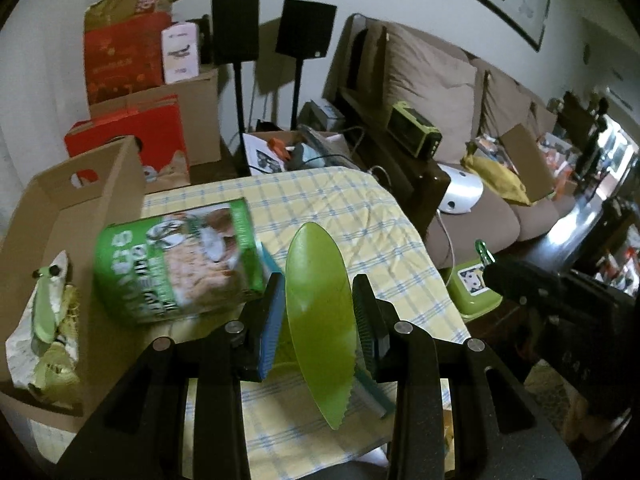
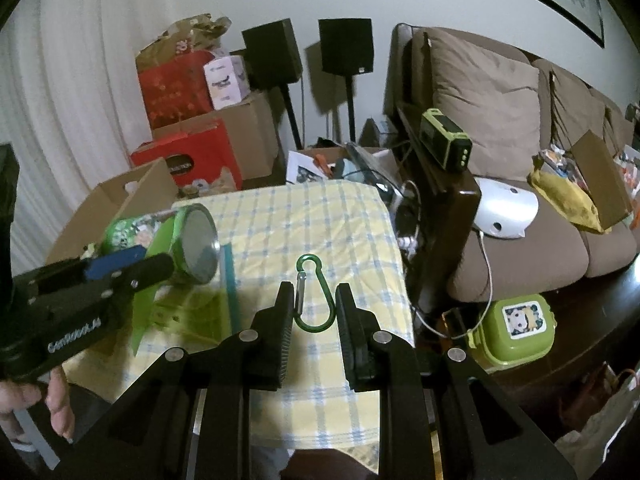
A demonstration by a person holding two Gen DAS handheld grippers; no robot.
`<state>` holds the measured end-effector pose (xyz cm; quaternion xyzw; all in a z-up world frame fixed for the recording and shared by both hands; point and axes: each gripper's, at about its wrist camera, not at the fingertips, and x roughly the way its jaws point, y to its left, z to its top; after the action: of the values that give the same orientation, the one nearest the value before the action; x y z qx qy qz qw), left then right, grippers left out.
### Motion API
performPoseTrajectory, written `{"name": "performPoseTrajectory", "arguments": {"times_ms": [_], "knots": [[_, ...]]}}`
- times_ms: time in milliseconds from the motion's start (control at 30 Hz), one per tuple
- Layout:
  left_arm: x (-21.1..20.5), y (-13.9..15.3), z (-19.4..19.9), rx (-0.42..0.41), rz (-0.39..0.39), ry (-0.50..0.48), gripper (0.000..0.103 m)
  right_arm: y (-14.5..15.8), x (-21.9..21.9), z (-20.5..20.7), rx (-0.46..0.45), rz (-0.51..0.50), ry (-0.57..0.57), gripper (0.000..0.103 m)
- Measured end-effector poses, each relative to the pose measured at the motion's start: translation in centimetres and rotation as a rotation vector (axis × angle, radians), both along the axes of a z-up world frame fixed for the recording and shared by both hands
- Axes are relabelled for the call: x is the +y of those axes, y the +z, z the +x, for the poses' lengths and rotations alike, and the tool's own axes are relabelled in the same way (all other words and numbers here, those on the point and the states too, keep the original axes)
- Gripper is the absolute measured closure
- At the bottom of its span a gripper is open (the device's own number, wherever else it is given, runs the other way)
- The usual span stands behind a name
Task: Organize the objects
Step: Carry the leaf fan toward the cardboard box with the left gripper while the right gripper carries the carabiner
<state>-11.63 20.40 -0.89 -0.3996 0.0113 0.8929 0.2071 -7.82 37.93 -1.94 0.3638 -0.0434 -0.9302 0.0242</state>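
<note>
My right tool (image 2: 311, 320) holds a green carabiner (image 2: 314, 294) between its fingers, clip end pointing away from me, above the counter (image 2: 304, 216) with its yellow checked cloth. To the left, my left tool (image 2: 120, 272) grips a green leaf-shaped plate (image 2: 150, 300) on edge. Just beyond it a green can (image 2: 180, 240) lies on its side, metal end facing me, beside a teal strip (image 2: 232, 284). A cardboard box (image 2: 116, 196) stands behind.

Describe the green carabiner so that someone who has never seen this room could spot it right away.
Find the table with the yellow and blue checked cloth in front of the brown sofa. Above its near edge, the right tool grips the carabiner between its fingers. It is the only metal clip here: a green pear-shaped loop with a silver gate, far smaller than the green can lying to its left.
</note>
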Motion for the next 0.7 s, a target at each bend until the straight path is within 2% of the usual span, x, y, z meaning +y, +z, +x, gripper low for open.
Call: {"name": "performPoseTrajectory", "arguments": {"times_ms": [700], "knots": [[-10.2,2.9,0.7,0.041,0.025,0.15,0.071,3.6,-10.6,-2.2,0.056,0.007,0.138,0.083]]}}
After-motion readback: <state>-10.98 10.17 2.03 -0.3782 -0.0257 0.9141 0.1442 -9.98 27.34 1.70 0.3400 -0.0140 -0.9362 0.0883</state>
